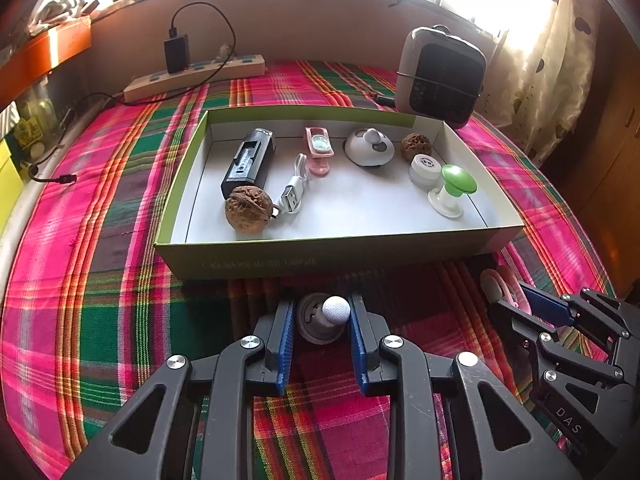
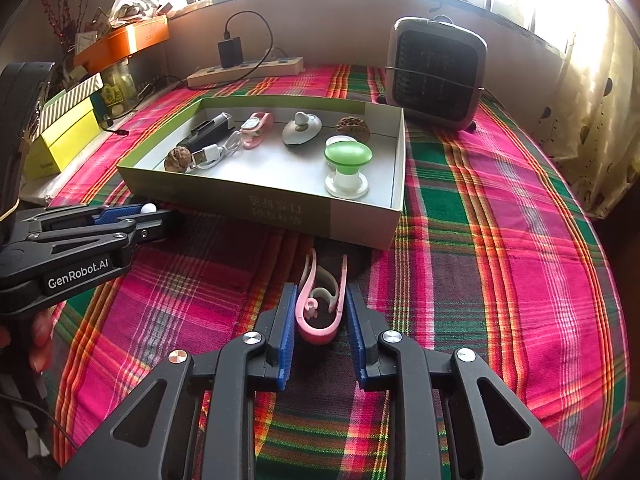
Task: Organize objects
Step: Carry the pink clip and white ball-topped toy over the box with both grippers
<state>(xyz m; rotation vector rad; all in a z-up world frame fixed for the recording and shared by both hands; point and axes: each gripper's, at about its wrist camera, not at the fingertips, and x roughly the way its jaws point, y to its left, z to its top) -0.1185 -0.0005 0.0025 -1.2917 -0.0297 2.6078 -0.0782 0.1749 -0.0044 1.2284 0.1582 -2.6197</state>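
Note:
My left gripper (image 1: 322, 314) is shut on a small grey round stopper with a white ball knob (image 1: 335, 309), which rests on the plaid cloth just in front of the box. Its blue pads (image 1: 285, 336) touch the stopper's two sides. My right gripper (image 2: 321, 312) is shut on a pink clip (image 2: 318, 330) lying on the cloth before the box's near wall. The shallow green-edged box (image 1: 320, 256) holds a black device (image 1: 248, 162), two walnuts (image 1: 248, 209), a white USB cable (image 1: 294, 192), a pink case (image 1: 319, 148), a white dome (image 1: 370, 148), a white jar (image 1: 424, 168) and a green-capped knob (image 1: 456, 184).
A grey fan heater (image 2: 436, 72) stands behind the box's right corner. A power strip with a black charger (image 2: 244, 66) lies along the back wall. Yellow boxes (image 2: 64, 140) sit at the left edge. The plaid cloth (image 2: 500, 240) stretches to the right, and a curtain (image 2: 592, 120) hangs beyond it.

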